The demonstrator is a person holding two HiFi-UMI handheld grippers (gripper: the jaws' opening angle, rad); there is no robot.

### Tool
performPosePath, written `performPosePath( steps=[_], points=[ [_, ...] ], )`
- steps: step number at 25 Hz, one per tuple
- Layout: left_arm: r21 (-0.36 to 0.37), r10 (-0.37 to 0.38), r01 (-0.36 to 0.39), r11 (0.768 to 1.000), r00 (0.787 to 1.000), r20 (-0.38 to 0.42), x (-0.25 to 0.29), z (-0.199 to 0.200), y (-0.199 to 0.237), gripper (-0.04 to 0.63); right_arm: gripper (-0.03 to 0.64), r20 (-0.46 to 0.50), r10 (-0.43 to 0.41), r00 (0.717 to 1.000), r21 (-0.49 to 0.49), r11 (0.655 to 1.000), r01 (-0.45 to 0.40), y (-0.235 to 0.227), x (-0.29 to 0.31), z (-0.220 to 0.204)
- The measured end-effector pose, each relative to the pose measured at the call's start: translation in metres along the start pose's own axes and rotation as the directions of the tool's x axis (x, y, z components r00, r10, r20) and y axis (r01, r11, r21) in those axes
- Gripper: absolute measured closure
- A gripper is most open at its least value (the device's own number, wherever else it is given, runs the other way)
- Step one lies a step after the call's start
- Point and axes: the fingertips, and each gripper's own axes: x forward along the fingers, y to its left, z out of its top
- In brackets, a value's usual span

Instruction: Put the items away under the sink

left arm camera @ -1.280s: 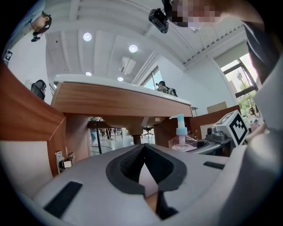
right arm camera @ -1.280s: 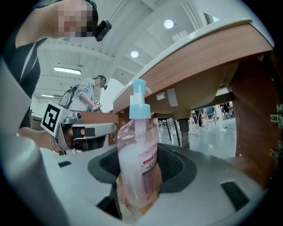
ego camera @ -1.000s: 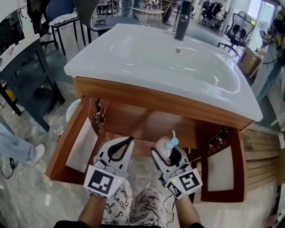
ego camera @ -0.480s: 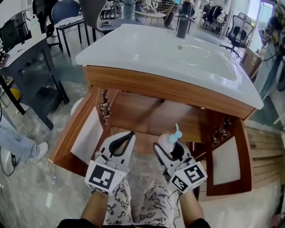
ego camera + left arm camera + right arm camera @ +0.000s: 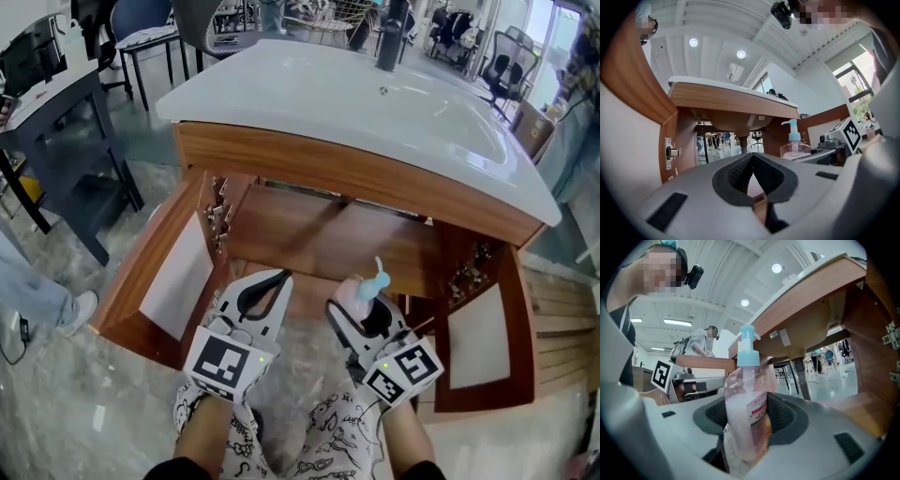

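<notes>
A clear soap bottle [image 5: 362, 291] with a light-blue pump stands upright in my right gripper [image 5: 361, 305], which is shut on it; in the right gripper view the pads press on both sides of the bottle [image 5: 745, 404]. My left gripper [image 5: 275, 279] is beside it on the left, its tips meeting with nothing between them [image 5: 752, 157]. Both point level at the open wooden cabinet [image 5: 319, 244] under the white sink [image 5: 356, 103]. The left gripper view shows the bottle [image 5: 793, 147] at its right.
The cabinet's left door [image 5: 178, 272] and right door [image 5: 483, 342] stand wide open. A drain pipe [image 5: 740, 143] hangs inside. A dark desk [image 5: 56, 103] stands at the left, a wooden pallet [image 5: 562, 300] at the right, and the marbled floor [image 5: 122, 394] lies below.
The head view has shifted, so the sink sits a little differently in the picture. Both grippers keep their places before the cabinet, and the bottle stays in the right one.
</notes>
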Motion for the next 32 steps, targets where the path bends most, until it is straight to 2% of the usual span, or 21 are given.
performPosePath(
  steps=[5, 10, 17, 21, 27, 32],
  points=[
    [0.031, 0.009, -0.009, 0.999, 1.000, 0.021, 0.004, -0.002, 0.001, 0.588, 0.387, -0.009, -0.007, 1.000, -0.004, 1.000, 0.007, -0.003, -0.004, -0.004],
    [0.027, -0.001, 0.001, 1.000, 1.000, 0.018, -0.001, -0.014, -0.007, 0.588, 0.387, -0.018, -0.014, 1.000, -0.021, 1.000, 0.014, -0.005, -0.002, -0.007],
    [0.026, 0.059, -0.060, 0.998, 0.997, 0.054, -0.008, -0.008, -0.001, 0.588, 0.387, -0.015, -0.011, 1.000, -0.028, 1.000, 0.011, -0.009, 0.007, -0.008],
    [-0.007, 0.063, -0.063, 0.998, 0.996, 0.066, -0.011, -0.005, -0.006, 0.588, 0.387, -0.013, -0.002, 1.000, -0.029, 1.000, 0.002, -0.007, 0.011, -0.008],
    [0.052, 0.039, -0.040, 0.998, 0.999, 0.024, -0.011, -0.011, -0.018, 0.588, 0.387, -0.012, 0.020, 1.000, -0.054, 0.998, -0.021, -0.004, 0.025, -0.005],
    [-0.043, 0.030, -0.027, 0.999, 0.997, 0.069, -0.016, -0.005, -0.019, 0.588, 0.387, 0.015, 0.015, 1.000, -0.053, 0.998, -0.014, -0.007, 0.031, 0.006]
  ],
)
